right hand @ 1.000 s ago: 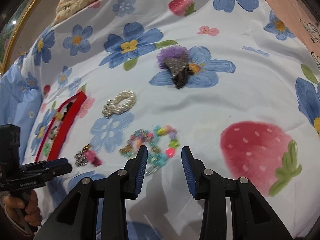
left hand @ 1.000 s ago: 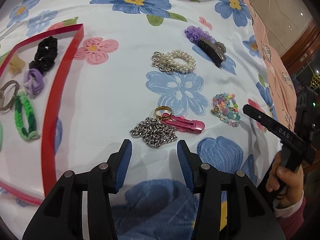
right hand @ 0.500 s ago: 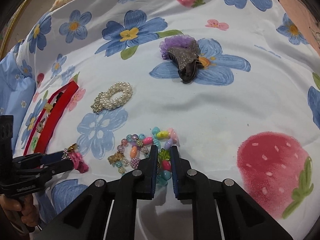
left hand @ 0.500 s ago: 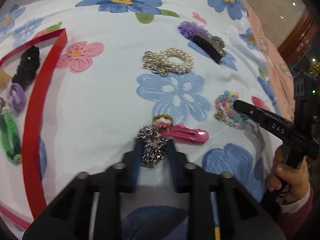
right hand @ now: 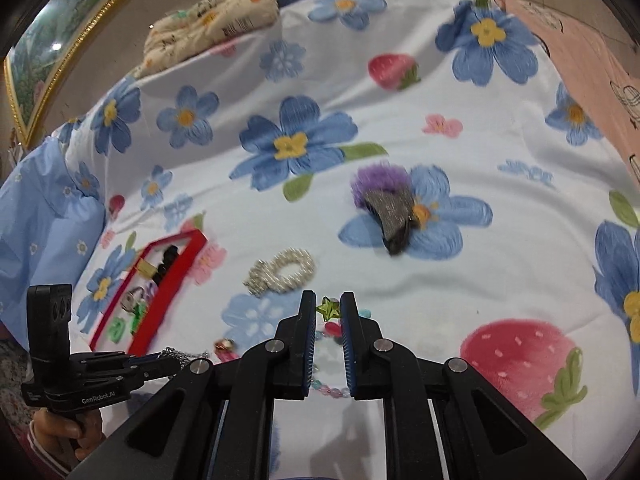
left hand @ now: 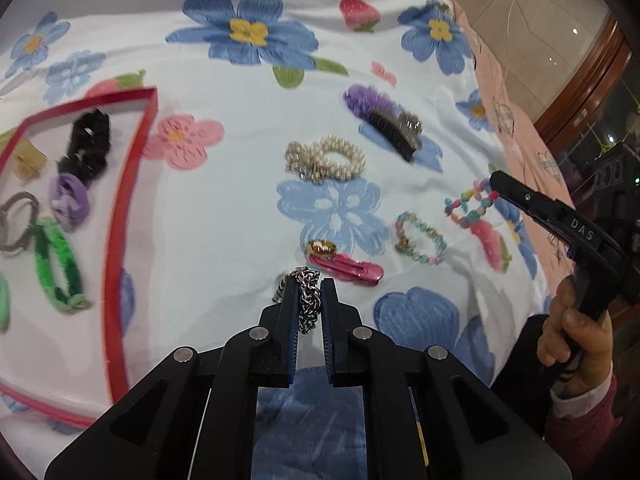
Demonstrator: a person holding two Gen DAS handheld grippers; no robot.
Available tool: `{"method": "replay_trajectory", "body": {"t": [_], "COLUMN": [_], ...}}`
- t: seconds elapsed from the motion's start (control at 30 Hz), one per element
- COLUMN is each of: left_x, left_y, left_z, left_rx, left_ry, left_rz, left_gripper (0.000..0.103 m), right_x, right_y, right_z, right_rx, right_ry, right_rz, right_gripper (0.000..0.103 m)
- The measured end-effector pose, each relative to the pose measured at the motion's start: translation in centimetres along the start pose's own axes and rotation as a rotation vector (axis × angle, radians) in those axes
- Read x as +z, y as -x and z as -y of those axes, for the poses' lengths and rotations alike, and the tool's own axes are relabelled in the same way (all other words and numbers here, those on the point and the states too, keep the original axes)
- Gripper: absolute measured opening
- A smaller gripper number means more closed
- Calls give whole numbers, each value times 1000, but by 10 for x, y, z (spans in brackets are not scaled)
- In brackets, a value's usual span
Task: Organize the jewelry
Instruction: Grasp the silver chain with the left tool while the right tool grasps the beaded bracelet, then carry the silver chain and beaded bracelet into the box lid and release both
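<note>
My left gripper (left hand: 308, 286) is shut on a silver chain (left hand: 307, 300), lifted just above the flowered bedspread. My right gripper (right hand: 327, 300) is shut on a colourful bead bracelet (right hand: 329, 309), which hangs from its tip in the left wrist view (left hand: 470, 204). A second bead bracelet (left hand: 420, 238), a gold ring (left hand: 322, 247), a pink hair clip (left hand: 348, 268), a pearl bracelet (left hand: 324, 158) and a purple-and-black claw clip (left hand: 390, 124) lie on the bedspread. A red-rimmed tray (left hand: 132, 184) at left holds several hair ties.
The bed's right edge drops to a pink sheet (left hand: 516, 120) and floor. A folded patterned cloth (right hand: 212, 20) lies at the far end of the bed. A blue pillow (right hand: 36, 216) sits at left.
Both grippers have closed and lifted: the left raised the silver chain off the bedspread, the right raised one bead bracelet, leaving the second bracelet lying there.
</note>
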State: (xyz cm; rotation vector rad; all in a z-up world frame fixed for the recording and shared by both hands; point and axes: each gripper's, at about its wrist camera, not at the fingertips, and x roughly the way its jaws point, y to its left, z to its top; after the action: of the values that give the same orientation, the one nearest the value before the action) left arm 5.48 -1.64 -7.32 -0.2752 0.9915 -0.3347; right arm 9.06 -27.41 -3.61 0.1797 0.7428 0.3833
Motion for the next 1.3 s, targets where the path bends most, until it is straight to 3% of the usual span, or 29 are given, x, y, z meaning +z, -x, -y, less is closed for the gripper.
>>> {"method": "replay_trajectory", "body": {"t": [0.27, 0.97, 1.3], "left_x": [3, -23, -31], "left_y": [39, 120, 137], "left_z": [-19, -108, -144], "left_rx": [12, 108, 157], "left_ry": [40, 211, 265], "left_rz": [81, 208, 225], "left_gripper": [9, 9, 9], "right_x": [6, -11, -18], "right_y": [7, -35, -61], "right_z": [-29, -159, -222], "right_rx": [65, 294, 401], "right_ry": [30, 185, 242], "right_rz": [9, -105, -152], "right_gripper": [12, 12, 12]}}
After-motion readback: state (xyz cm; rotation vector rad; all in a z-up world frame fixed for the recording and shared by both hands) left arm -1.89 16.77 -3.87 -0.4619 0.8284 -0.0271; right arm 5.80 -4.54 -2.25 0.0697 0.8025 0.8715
